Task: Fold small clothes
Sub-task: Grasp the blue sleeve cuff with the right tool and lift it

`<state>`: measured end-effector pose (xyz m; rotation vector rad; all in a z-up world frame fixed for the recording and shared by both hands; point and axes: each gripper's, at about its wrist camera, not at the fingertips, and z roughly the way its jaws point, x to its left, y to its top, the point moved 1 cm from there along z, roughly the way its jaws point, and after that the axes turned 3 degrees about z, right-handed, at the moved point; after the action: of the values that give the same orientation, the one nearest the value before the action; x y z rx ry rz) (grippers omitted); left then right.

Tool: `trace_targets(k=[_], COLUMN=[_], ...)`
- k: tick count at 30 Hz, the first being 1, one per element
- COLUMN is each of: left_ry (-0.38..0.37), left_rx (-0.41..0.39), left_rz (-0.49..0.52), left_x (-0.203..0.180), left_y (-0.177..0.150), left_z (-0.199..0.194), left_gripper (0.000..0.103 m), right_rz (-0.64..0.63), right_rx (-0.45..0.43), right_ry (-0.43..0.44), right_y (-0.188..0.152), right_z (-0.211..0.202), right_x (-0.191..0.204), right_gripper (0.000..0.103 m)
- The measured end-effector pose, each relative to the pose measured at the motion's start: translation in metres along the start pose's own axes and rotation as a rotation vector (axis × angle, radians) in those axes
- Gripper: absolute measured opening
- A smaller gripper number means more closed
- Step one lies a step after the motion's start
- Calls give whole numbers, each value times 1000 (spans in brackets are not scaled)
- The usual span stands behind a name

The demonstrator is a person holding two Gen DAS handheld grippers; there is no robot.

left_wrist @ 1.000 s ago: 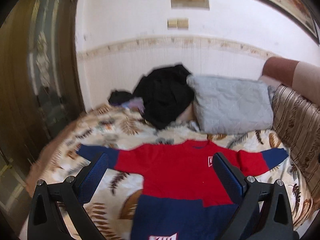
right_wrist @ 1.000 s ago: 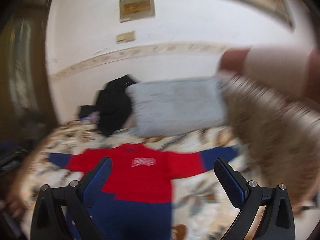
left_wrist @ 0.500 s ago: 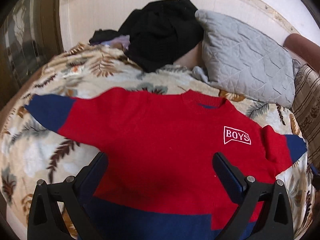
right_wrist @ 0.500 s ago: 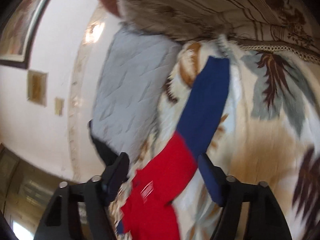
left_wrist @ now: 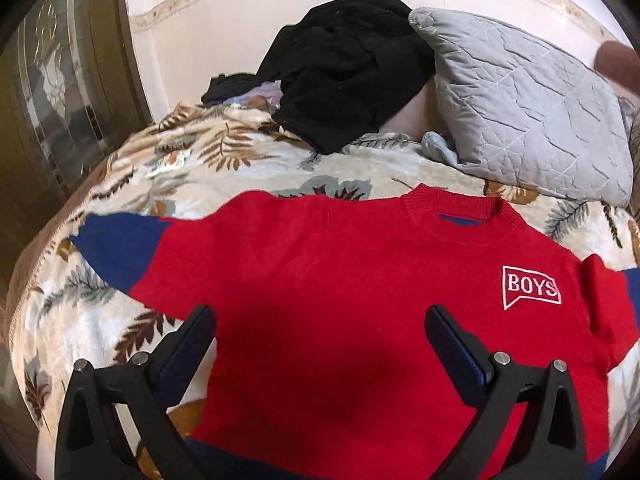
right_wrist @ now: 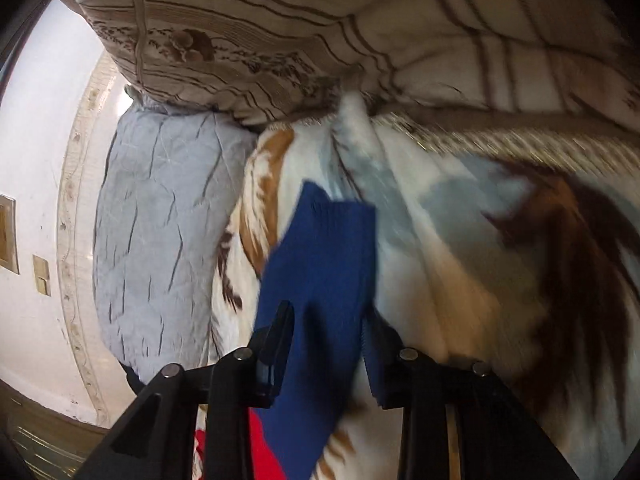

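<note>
A red sweater with navy cuffs and a white "BOYS" patch lies flat, front up, on the leaf-print blanket. My left gripper hovers open just over its lower chest, nothing between the fingers. In the right wrist view the navy end of the sweater's right sleeve runs between the fingers of my right gripper. Its jaws are closing around the sleeve, which still lies unbunched with its cuff beyond the fingertips. The sweater's hem is hidden below the left gripper.
A grey quilted pillow and a heap of black clothes sit at the head of the bed by the wall. A striped beige cushion borders the bed just past the right sleeve. A dark door stands at left.
The left gripper came down close over the sweater's chest. The right gripper swung right, rolled over, dropped to the right sleeve, and its jaws narrowed around the navy cuff.
</note>
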<state>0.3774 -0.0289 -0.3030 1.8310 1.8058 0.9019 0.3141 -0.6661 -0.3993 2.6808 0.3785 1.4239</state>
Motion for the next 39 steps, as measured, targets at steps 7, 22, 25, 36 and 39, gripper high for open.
trace_targets(k=[7, 22, 25, 36, 39], left_ry=[14, 88, 100, 137, 133], left_rx=[-31, -53, -43, -10, -6], left_rz=[-17, -181, -224, -324, -323], left_x=[3, 91, 114, 171, 175], left_y=[4, 7, 6, -2, -2], left_z=[-3, -13, -13, -9, -8], left_gripper=[103, 103, 103, 103, 103], right_rz=[-62, -195, -209, -174, -234], right_rx=[-45, 220, 305, 563, 646], right_ry=[51, 425, 425, 369, 350], right_y=[-7, -187, -244, -440, -469], right_z=[-5, -24, 5, 111, 118], right_x=[13, 196, 213, 222, 230], right_gripper=[7, 7, 7, 12, 67])
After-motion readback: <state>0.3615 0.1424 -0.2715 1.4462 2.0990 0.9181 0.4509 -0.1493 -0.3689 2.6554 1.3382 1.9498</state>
